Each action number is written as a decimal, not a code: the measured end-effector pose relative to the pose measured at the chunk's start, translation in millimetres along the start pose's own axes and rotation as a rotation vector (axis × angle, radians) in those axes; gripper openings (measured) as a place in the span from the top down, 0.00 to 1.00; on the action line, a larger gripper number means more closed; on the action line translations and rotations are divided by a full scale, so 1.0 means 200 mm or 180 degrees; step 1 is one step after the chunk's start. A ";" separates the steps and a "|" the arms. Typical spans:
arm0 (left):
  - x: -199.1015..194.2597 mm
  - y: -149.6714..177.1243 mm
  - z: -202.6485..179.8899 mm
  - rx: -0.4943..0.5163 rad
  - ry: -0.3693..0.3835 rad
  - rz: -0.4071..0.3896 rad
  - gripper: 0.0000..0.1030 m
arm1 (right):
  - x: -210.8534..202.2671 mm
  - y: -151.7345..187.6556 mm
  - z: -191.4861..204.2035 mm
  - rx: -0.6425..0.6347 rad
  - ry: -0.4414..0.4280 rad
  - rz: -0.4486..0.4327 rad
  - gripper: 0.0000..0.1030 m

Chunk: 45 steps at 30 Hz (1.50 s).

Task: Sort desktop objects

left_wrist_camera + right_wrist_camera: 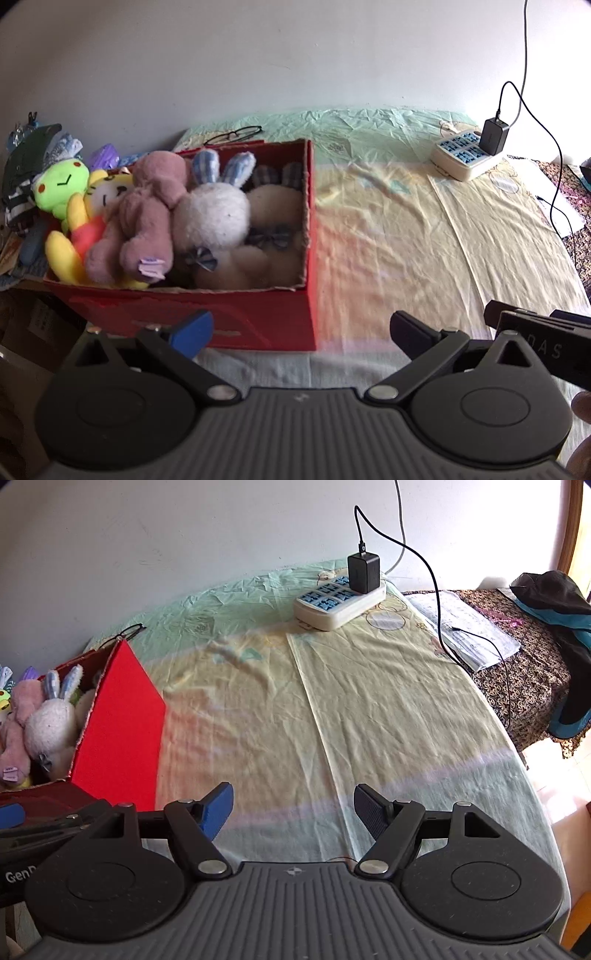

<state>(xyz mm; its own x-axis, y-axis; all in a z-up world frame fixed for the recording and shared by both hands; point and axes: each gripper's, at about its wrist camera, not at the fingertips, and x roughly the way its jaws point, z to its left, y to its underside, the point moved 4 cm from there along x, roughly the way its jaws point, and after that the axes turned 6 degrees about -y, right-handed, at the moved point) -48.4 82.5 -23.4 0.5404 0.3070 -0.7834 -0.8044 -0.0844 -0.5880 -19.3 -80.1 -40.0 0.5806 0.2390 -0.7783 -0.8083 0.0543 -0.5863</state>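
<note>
Not much lettering here. On the black body of the left gripper (22, 849), poking in at the lower left of the right wrist view, white letters read "GenD", cut off by the frame edge. On the right gripper (546, 347), seen from the left wrist view, faint grey letters read "DAS", the start hidden. The red box (258, 325) carries a front print too blurred to read.

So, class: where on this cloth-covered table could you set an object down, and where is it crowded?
Free: the wide stretch of tablecloth between the red box and the power strip, down to the near edge. Crowded: the box itself, packed with plush toys, and the clutter beyond its left side. Eyeglasses lie behind the box.
</note>
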 end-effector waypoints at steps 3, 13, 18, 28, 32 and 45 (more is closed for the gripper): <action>0.02 0.04 -0.05 0.0084 -0.0052 0.0133 0.01 | 0.01 0.02 -0.03 0.0029 -0.0021 0.0050 0.27; 0.04 0.11 -0.02 0.0049 -0.0157 0.0319 0.01 | 0.03 0.05 0.01 0.0020 -0.0105 0.0181 0.27; 0.09 0.16 0.06 0.0081 -0.0200 0.0446 0.01 | 0.07 0.10 0.11 -0.0057 -0.0156 0.0308 0.27; 0.15 0.23 0.35 -0.0054 -0.0199 0.0598 0.01 | 0.10 0.18 0.40 -0.0317 -0.0176 0.0414 0.27; 0.17 0.24 0.47 -0.0099 -0.0209 0.0631 0.01 | 0.12 0.20 0.51 -0.0365 -0.0176 0.0440 0.27; 0.24 0.30 0.80 -0.0166 -0.0267 0.0727 0.01 | 0.16 0.30 0.84 -0.0490 -0.0292 0.0464 0.27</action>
<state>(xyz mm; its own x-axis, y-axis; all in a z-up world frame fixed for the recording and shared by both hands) -109.4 244.8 -64.3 0.3219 0.3518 -0.8790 -0.8883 -0.2089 -0.4089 -65.4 93.6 -61.4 0.4418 0.3210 -0.8377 -0.8544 -0.1342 -0.5020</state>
